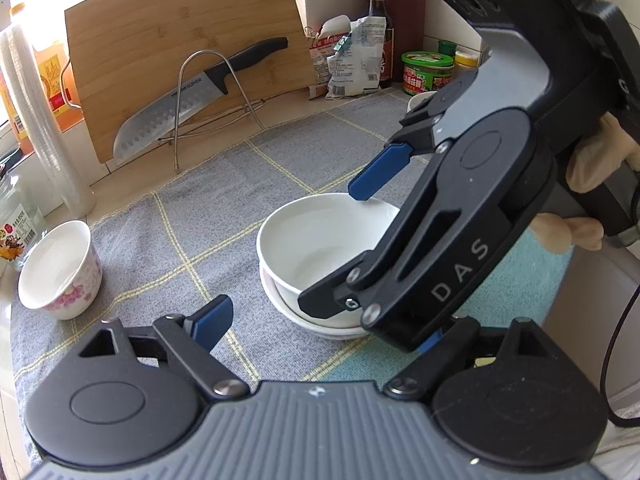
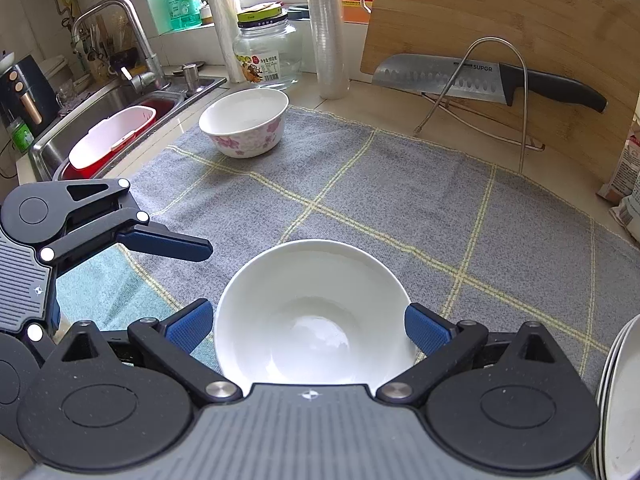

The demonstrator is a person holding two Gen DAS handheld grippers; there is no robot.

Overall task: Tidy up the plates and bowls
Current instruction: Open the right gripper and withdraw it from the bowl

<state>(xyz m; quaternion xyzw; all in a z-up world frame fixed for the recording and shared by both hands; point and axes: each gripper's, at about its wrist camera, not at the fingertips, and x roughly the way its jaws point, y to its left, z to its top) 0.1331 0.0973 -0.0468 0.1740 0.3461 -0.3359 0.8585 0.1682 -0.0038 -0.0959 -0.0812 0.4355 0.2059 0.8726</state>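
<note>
Two plain white bowls [image 1: 320, 240] stacked one inside the other, on a grey checked cloth [image 1: 240, 184] spread over the desk. Upper bowl [image 2: 316, 312] sitting straight in the lower bowl [image 1: 320, 326], of which only the rim shows under it. Stack placed toward the near edge of the cloth, roughly in its middle.

Right gripper [image 2: 310, 326] held above and around the stack, fingers [image 2: 190, 326] spread to their widest, one blue pad on each side of the upper bowl. Left pad just beside the rim; right pad overlapping the rim in the picture, real contact not possible to tell. No grip on the bowl.

Left gripper [image 1: 320, 328] also open, rather wide, with nothing between the fingers [image 1: 214, 320]; only one of its blue pads seen clearly from its own camera, the other hidden behind the right gripper. From the right wrist view, placed to the left of the stack and apart from it.

Flowered bowl [image 2: 246, 122] with pink pattern standing upright at the far left corner of the cloth, well apart from the stack. Pile of white plates [image 2: 620, 400] at the right edge, only partly seen.

Behind the cloth, a bamboo cutting board [image 2: 500, 28] leaning upright, a large knife [image 2: 472, 80] resting on a wire rack [image 2: 504, 92] in front of it. Sink [image 2: 104, 120] beyond the left end of the desk.
</note>
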